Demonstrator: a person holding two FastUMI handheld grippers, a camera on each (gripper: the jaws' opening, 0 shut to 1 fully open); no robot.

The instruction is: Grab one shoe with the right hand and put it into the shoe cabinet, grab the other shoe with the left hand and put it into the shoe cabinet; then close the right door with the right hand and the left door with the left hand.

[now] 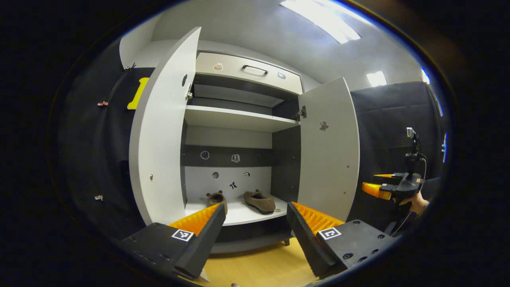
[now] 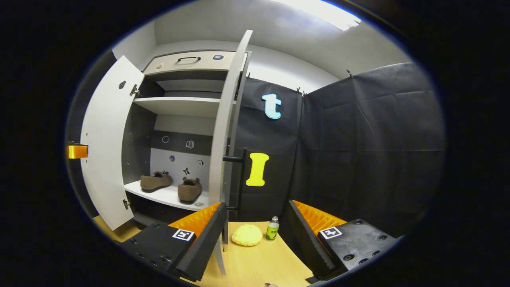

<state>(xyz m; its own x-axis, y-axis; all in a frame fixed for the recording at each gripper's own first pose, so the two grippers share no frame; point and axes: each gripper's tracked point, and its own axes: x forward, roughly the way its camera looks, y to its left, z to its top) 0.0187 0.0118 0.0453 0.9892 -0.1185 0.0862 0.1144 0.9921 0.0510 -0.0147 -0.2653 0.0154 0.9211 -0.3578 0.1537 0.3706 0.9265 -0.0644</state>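
Observation:
Two brown shoes lie on the bottom shelf of the open shoe cabinet [image 1: 235, 119]. In the left gripper view one shoe [image 1: 259, 200] lies at mid shelf and the other shoe [image 1: 216, 197] peeks from behind my left finger. My left gripper [image 1: 255, 206] faces the shelf, open and holding nothing. The left door [image 1: 159, 139] and the right door [image 1: 328, 147] both stand wide open. In the right gripper view the shoes [image 2: 156, 181] [image 2: 189, 189] sit side by side. My right gripper [image 2: 257, 204] is open, with the right door's edge [image 2: 223, 131] just past its left finger.
A hand [image 1: 416, 203] holds the right gripper [image 1: 376, 183] beyond the right door. On the wooden floor [image 2: 255, 263] lie a yellow sponge-like lump [image 2: 247, 235] and a small green bottle [image 2: 273, 229], close to the black cloth wall. A drawer [image 1: 249, 71] tops the cabinet.

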